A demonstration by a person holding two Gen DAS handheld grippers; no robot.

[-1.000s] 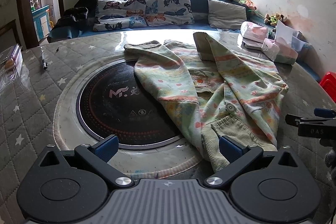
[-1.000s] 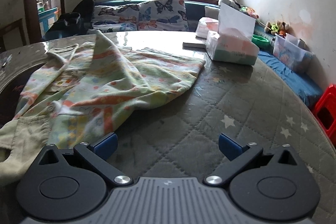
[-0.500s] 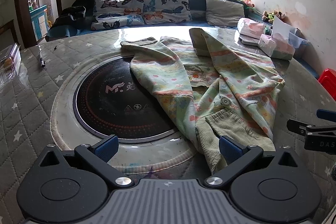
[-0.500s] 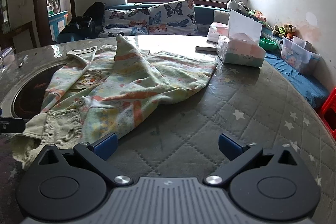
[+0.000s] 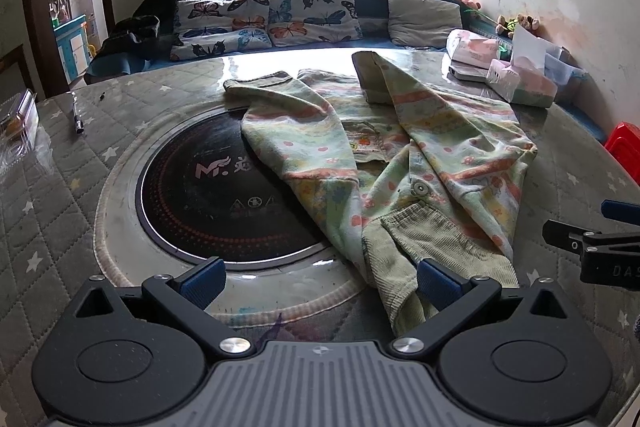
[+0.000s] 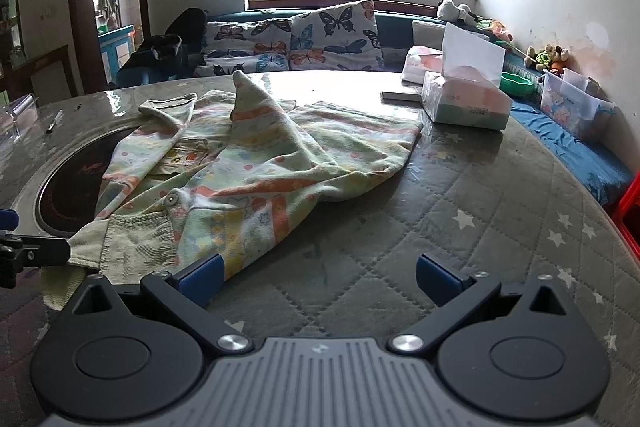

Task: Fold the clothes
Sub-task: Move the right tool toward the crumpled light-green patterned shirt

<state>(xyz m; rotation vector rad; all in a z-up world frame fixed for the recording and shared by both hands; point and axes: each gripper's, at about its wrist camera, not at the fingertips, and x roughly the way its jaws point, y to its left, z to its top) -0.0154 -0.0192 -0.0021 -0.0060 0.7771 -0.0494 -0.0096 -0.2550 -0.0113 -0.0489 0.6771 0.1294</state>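
- The patterned shirt [image 5: 420, 155] lies rumpled and spread on the round quilted table [image 5: 60, 187]; its left part drapes over the black induction plate [image 5: 216, 195] set in the table's middle.
- Its ribbed green collar [image 5: 432, 243] is the part nearest you, and one sleeve [image 6: 256, 107] is folded up across the body, with the cuff poking upward.
- Your left gripper [image 5: 318, 279] has its fingers spread wide and holds nothing. The right blue pad [image 5: 434, 285] sits just at the collar's near edge; I cannot tell if it touches the cloth.
- Your right gripper [image 6: 318, 277] is also spread wide and empty. Its left pad [image 6: 200, 277] is at the shirt's near hem, and bare quilted table shows between the fingers.
- Each gripper appears at the edge of the other's view, so they flank the near end of the shirt.
- A tissue box [image 6: 466, 99] stands on the table's far right side, apart from the shirt.
- A pen [image 5: 78, 119] lies on the far left of the table.
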